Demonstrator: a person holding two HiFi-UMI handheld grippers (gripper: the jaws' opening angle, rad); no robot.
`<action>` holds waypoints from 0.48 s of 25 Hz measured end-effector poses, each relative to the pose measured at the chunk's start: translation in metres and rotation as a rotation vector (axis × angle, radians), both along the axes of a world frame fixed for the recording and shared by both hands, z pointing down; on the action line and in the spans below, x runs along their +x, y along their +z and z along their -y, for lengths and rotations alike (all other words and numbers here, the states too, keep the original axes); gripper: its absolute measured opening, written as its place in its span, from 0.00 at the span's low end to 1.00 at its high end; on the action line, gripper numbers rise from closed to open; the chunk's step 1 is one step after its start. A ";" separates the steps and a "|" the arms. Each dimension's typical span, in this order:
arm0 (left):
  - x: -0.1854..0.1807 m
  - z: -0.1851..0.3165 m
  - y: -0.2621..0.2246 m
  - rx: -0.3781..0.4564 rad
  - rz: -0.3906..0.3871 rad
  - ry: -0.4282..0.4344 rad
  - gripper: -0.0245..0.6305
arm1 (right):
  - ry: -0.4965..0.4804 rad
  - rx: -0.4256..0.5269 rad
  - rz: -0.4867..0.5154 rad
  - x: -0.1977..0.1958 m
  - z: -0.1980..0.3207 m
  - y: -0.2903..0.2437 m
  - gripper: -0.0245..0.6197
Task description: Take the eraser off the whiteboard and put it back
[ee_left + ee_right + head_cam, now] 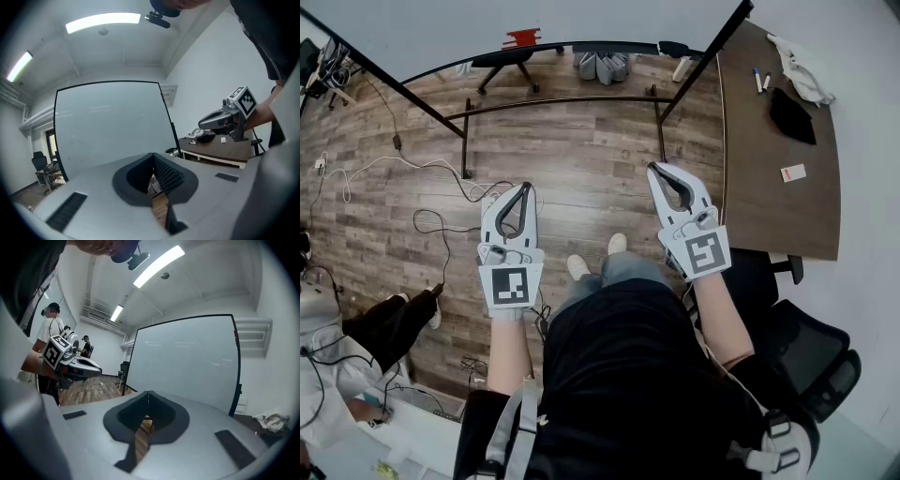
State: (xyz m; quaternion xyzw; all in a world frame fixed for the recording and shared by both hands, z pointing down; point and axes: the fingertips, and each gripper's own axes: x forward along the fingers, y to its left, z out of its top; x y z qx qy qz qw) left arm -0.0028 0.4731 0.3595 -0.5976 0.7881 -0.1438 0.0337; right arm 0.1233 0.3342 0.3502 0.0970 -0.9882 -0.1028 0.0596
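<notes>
We held the grey plastic left gripper (pixel 526 186) and right gripper (pixel 653 167) level, jaws closed together and empty, facing the black-framed whiteboard (pixel 108 126), apparently poised to begin.

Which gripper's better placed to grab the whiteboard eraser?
Left, probably: the small red block, apparently the eraser, sits low on the black-framed whiteboard straight ahead of the left gripper; the right gripper points beside it.
</notes>
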 end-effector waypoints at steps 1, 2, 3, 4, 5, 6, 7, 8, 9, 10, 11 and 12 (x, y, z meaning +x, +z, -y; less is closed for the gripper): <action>0.004 0.007 -0.002 0.002 0.001 0.007 0.05 | -0.002 0.002 0.003 0.003 0.005 -0.001 0.06; 0.008 0.014 -0.003 0.003 0.003 0.012 0.05 | -0.005 0.003 0.003 0.006 0.010 -0.002 0.06; 0.012 0.021 -0.004 0.001 0.006 0.014 0.05 | -0.007 0.003 0.001 0.009 0.016 -0.003 0.06; 0.015 0.029 -0.004 -0.005 0.009 0.011 0.05 | -0.010 0.002 -0.004 0.013 0.023 -0.002 0.06; 0.019 0.037 -0.004 -0.011 0.008 0.006 0.05 | -0.012 -0.002 -0.010 0.017 0.030 -0.002 0.06; 0.022 0.045 -0.003 -0.016 0.007 0.000 0.05 | -0.013 -0.008 -0.013 0.022 0.038 -0.002 0.06; 0.027 0.054 -0.003 -0.022 0.008 -0.001 0.05 | -0.016 -0.012 -0.014 0.027 0.047 -0.001 0.06; 0.031 0.064 -0.002 -0.029 0.013 0.001 0.05 | -0.019 -0.015 -0.014 0.033 0.056 0.000 0.06; 0.036 0.073 -0.002 -0.036 0.020 0.003 0.05 | -0.023 -0.016 -0.013 0.038 0.064 0.002 0.06; 0.040 0.082 0.000 -0.041 0.027 0.003 0.05 | -0.027 -0.018 -0.008 0.042 0.071 0.004 0.06; 0.043 0.090 0.000 -0.043 0.029 0.000 0.05 | -0.034 -0.025 0.000 0.044 0.077 0.006 0.06; 0.045 0.096 0.001 -0.043 0.023 -0.006 0.05 | -0.045 -0.037 0.007 0.046 0.082 0.008 0.06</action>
